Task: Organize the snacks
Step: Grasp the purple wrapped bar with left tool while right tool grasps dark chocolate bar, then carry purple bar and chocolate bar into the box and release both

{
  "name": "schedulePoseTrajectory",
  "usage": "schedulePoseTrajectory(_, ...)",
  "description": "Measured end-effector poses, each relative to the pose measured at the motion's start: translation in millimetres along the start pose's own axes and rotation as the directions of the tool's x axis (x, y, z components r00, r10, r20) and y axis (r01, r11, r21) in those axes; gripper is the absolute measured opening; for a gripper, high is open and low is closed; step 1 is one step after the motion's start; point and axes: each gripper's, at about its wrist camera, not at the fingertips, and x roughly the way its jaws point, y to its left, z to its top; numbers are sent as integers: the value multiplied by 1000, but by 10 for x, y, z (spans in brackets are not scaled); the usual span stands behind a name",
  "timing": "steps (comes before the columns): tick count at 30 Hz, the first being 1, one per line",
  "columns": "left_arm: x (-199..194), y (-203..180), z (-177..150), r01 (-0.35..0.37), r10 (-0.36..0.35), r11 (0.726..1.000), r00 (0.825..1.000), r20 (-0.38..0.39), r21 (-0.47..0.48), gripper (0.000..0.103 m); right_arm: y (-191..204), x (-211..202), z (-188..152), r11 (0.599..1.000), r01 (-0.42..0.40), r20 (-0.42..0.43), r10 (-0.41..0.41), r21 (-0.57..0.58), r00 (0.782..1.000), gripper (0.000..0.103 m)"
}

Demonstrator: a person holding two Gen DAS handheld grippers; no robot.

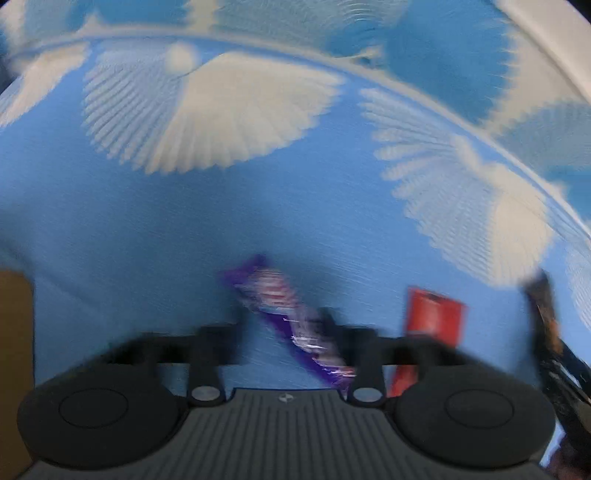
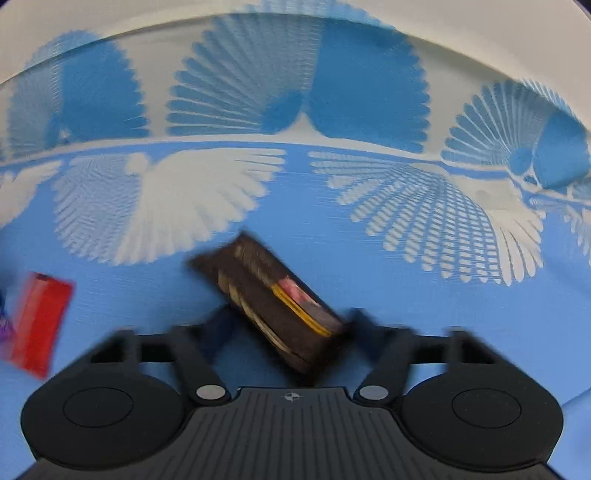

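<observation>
A purple snack bar (image 1: 284, 314) lies slantwise on the blue cloth, and my left gripper (image 1: 284, 319) is shut on its middle, one finger against each long side. In the right wrist view a dark brown snack pack (image 2: 273, 306) with a yellow stripe also lies slantwise. My right gripper (image 2: 288, 325) is shut on it, its fingers meeting the pack's lower left side and its right end. Both views are blurred. A red packet (image 1: 432, 317) lies flat between the two snacks, and it shows at the left in the right wrist view (image 2: 40, 321).
The blue tablecloth (image 1: 147, 221) has white fan patterns and ends at a white edge (image 2: 480, 29) at the top. A brown cardboard-coloured thing (image 1: 14, 369) stands at the far left. The brown pack (image 1: 543, 310) shows at the right edge.
</observation>
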Motion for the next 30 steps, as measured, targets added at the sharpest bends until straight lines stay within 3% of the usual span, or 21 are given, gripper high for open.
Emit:
schedulePoseTrajectory(7, -384, 128, -211, 52, -58, 991, 997, 42, 127, 24, 269, -583, -502, 989, -11, 36, 6, 144, 999, 54)
schedulePoseTrajectory(12, -959, 442, -481, 107, -124, 979, 988, 87, 172, 24, 484, -1075, -812, 968, -28, 64, 12, 249, 998, 49)
schedulePoseTrajectory(22, -1997, 1311, -1091, 127, -150, 979, 978, 143, 160, 24, 1066, -1678, -962, 973, -27, 76, 10, 231, 997, 44)
schedulePoseTrajectory(30, -2577, 2112, -1553, 121, -144, 984, 974, 177, 132, 24, 1470, -2126, -929, 984, 3, 82, -18, 176, 996, 44)
